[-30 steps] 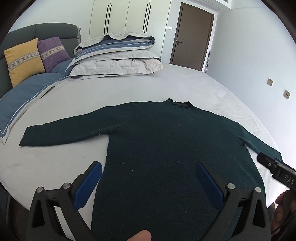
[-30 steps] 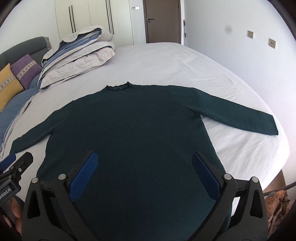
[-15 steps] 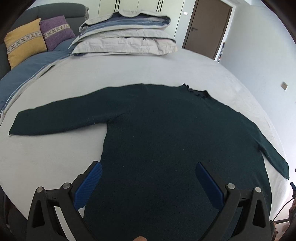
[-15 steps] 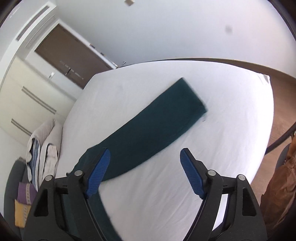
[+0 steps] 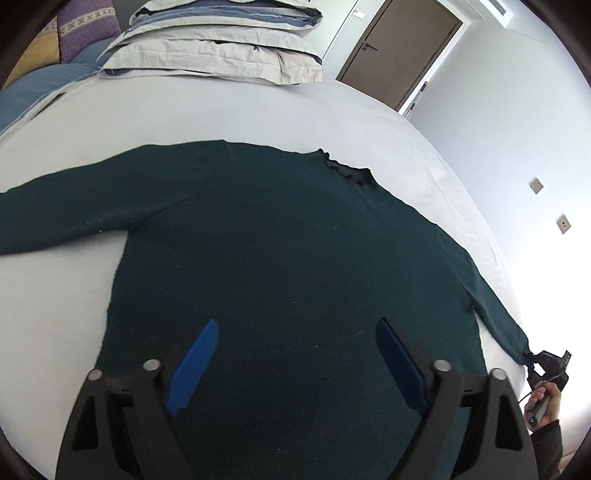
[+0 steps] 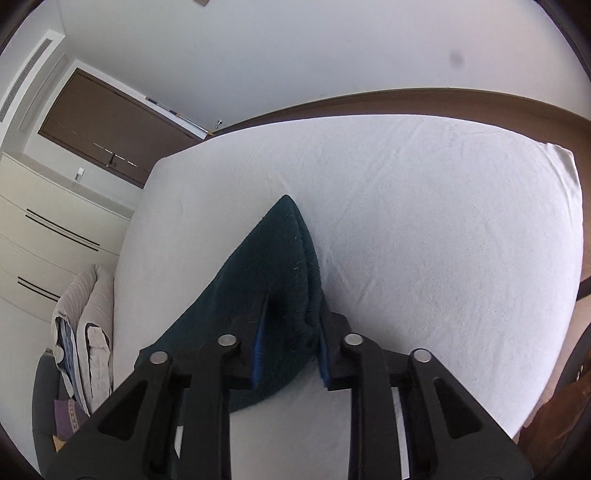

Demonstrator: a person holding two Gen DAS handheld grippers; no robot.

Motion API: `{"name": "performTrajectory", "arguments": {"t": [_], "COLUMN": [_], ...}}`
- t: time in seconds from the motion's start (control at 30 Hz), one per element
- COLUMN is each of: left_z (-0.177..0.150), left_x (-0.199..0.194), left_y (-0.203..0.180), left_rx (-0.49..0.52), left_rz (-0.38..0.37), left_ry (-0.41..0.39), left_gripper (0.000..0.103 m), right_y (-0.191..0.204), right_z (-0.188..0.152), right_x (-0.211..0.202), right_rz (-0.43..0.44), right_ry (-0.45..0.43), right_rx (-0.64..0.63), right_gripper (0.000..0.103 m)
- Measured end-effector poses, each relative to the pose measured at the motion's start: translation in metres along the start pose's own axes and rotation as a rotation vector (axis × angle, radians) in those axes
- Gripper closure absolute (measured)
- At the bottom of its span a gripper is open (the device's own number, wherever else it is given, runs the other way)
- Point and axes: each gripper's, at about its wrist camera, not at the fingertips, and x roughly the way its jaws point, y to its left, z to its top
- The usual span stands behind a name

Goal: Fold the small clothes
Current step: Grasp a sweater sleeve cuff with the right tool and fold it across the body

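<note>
A dark green long-sleeved sweater point(image 5: 295, 258) lies flat on the white bed, neck toward the pillows, both sleeves spread out. My left gripper point(image 5: 297, 325) hovers over the lower body of the sweater. Its blue pads stand apart and are closing, with no cloth pinched between them. My right gripper point(image 6: 293, 314) is shut on the cuff end of the right sleeve point(image 6: 280, 258), which bunches into a point beyond the pads. In the left wrist view, the right gripper point(image 5: 546, 363) sits at that sleeve's tip by the bed's right edge, held by a hand point(image 5: 546, 402).
Stacked pillows and folded bedding point(image 5: 221, 48) lie at the head of the bed, with a purple cushion point(image 5: 88, 26) to their left. A brown door point(image 5: 399, 48) and a wardrobe point(image 6: 44, 229) stand beyond. White sheet point(image 6: 443, 221) stretches to the bed's corner.
The right gripper swung from over the sweater's body to the right sleeve's end, rolled, and closed on the cuff. The left gripper moved closer over the body and its jaws narrowed.
</note>
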Motion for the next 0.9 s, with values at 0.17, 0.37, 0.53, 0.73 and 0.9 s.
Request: {"name": "performTrajectory", "arguments": {"t": [0.17, 0.37, 0.53, 0.73, 0.9], "left_z": [0.008, 0.022, 0.031, 0.040, 0.045], "left_x": [0.009, 0.008, 0.007, 0.011, 0.022], "left_y": [-0.002, 0.004, 0.025, 0.060, 0.072], "left_rx": [-0.009, -0.048, -0.112, -0.195, -0.238], "left_rz": [-0.053, -0.118, -0.174, -0.202, -0.231], "left_ry": [0.026, 0.004, -0.012, -0.017, 0.000], "left_gripper": [0.034, 0.034, 0.034, 0.033, 0.021], "right_y": [0.059, 0.190, 0.317, 0.399, 0.412], "right_z": [-0.002, -0.044, -0.141, -0.292, -0.408], "right_x": [0.001, 0.018, 0.055, 0.133, 0.190], "right_rz": [0.000, 0.160, 0.315, 0.350, 0.267], "right_ry": [-0.041, 0.012, 0.152, 0.360, 0.505], "right_rx": [-0.175, -0.462, -0.654, -0.785, -0.840], "right_gripper": [0.095, 0.096, 0.096, 0.096, 0.085]}}
